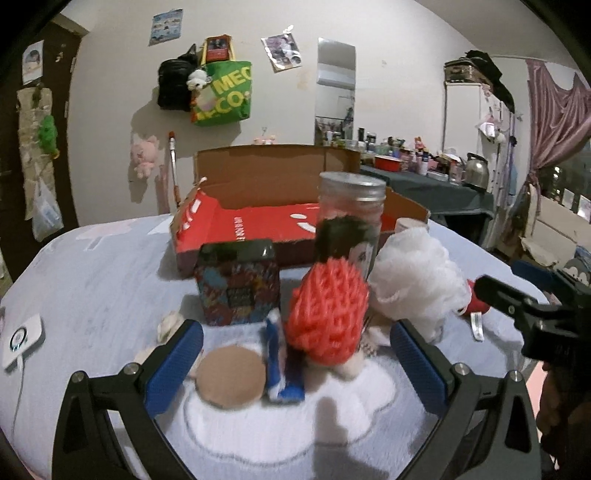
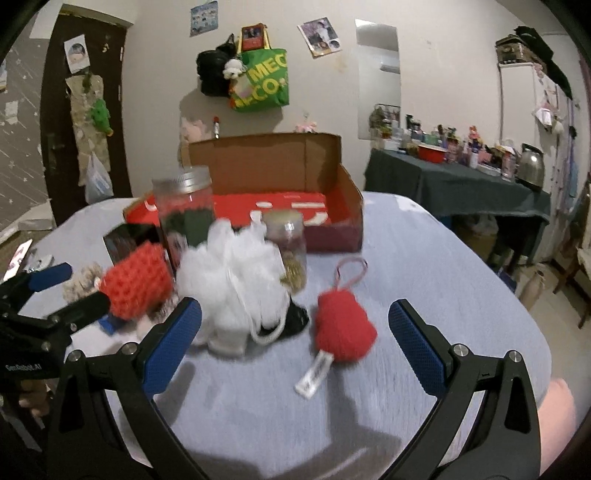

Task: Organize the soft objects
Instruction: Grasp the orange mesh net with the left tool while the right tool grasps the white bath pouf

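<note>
Jaws of both grippers, left gripper (image 1: pixel 295 354) and right gripper (image 2: pixel 295 338), spread wide and empty; small red knitted pouch (image 2: pixel 345 326) lies on table between right fingers, light, squashy, best pinched mid-body.

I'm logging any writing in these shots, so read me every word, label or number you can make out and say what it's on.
"MEC" over "CO": green tote bag on the wall, letters partly hidden.
"GenRobot.AI": left gripper body, small, likely reading.
White print on the red cardboard box: too blurred.
Patterned tin label: too blurred.
White tag on the red knitted pouch: unreadable.
Wall posters: too small.
</note>
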